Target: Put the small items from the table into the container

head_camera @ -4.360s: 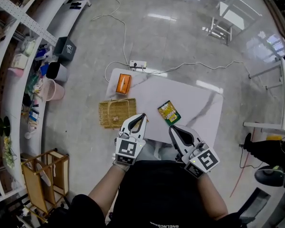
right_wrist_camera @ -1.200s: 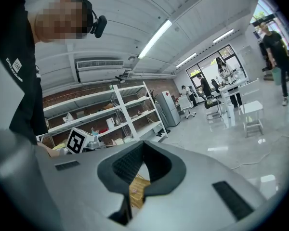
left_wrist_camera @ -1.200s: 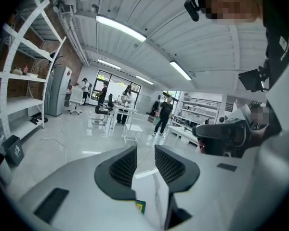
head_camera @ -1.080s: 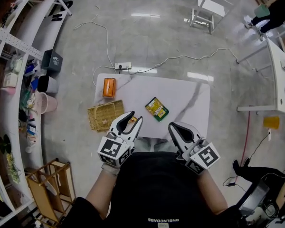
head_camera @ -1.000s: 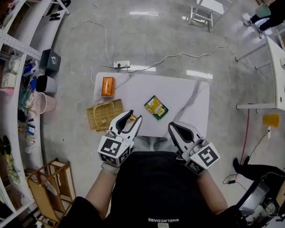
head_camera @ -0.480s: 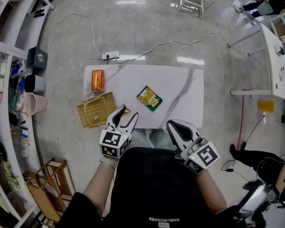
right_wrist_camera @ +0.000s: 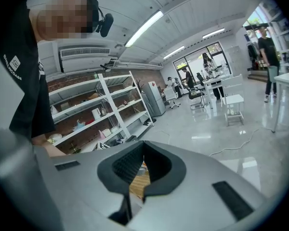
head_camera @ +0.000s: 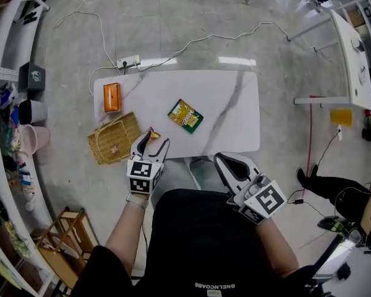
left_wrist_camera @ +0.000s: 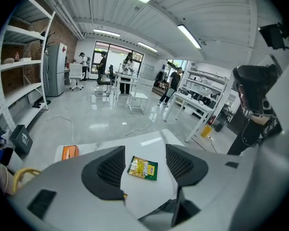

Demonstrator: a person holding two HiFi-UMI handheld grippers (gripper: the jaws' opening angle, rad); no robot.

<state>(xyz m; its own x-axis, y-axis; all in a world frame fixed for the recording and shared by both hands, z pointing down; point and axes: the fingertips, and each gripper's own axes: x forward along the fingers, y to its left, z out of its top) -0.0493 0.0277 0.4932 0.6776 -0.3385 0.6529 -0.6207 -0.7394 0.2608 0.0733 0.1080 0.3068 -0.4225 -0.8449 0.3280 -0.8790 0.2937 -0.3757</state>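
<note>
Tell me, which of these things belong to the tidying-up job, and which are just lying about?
Part of the job:
- wicker basket
- green snack packet
- orange packet
- small wrapper at the table's near edge

Just lying about:
- power strip and its cable
- black bin
- pink bucket
- wooden rack
</note>
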